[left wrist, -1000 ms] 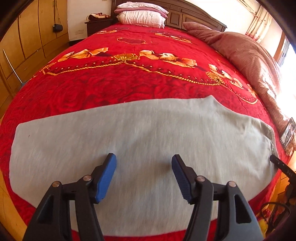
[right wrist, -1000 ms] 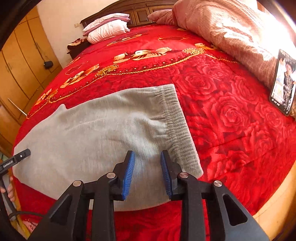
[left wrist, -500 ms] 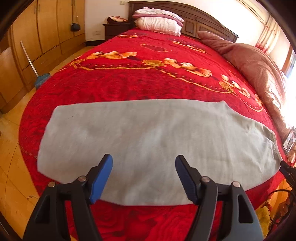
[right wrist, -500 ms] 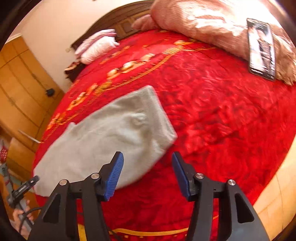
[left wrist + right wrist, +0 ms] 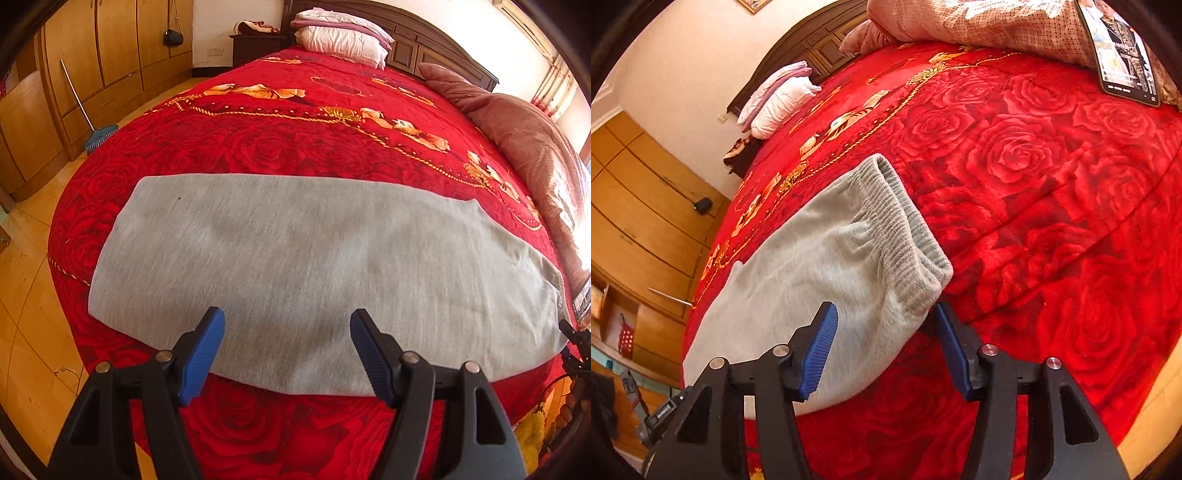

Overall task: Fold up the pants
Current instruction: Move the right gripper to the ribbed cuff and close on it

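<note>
The left gripper [image 5: 287, 350] now sits farther back from the grey pants [image 5: 314, 273] than a second ago: their near edge crosses between its fingertips, with red bedspread [image 5: 295, 424] showing beneath, where before cloth filled that space. The right gripper [image 5: 886, 349] has spread its jaws wide from a narrow gap, rolled, and come back in, so the ribbed waistband [image 5: 905, 236] corner lies just ahead between its fingers.

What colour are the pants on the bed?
Light grey pants, best seen in the left wrist view.
</note>
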Demonstrator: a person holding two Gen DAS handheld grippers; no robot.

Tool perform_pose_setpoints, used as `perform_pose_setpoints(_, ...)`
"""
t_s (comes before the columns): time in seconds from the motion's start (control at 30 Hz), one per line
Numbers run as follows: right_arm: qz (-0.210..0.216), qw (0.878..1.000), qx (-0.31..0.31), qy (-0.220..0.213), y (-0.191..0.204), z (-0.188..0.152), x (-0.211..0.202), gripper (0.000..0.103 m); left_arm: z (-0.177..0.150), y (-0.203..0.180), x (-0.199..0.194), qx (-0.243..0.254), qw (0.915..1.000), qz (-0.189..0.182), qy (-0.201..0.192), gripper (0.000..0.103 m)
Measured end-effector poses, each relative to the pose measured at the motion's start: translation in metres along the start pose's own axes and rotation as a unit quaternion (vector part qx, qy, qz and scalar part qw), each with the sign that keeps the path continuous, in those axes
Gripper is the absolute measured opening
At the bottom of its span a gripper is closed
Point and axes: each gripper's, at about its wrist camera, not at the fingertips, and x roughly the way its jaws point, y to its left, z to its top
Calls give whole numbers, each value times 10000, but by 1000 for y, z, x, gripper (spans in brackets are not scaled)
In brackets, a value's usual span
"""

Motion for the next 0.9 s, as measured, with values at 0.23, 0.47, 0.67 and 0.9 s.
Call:
perform_pose_setpoints(0.23,-36,9999,-74,-113,3,5,6,56,-1,1,9,-45,9999,106,62,74)
perform_pose_setpoints(0.47,-44,9997,58,-242,-3,5,-2,29,-4,3,18,-62,9997,207,69,78)
perform_pose_setpoints(0.67,59,9996,99,-254,-3,8,-5,29,-5,4,18,-66,9998,193,62,79)
perform_pose_setpoints(0.9,174,9992,299,-203,-12,11,7,29,-4,6,19,-75,9998,160,51,81)
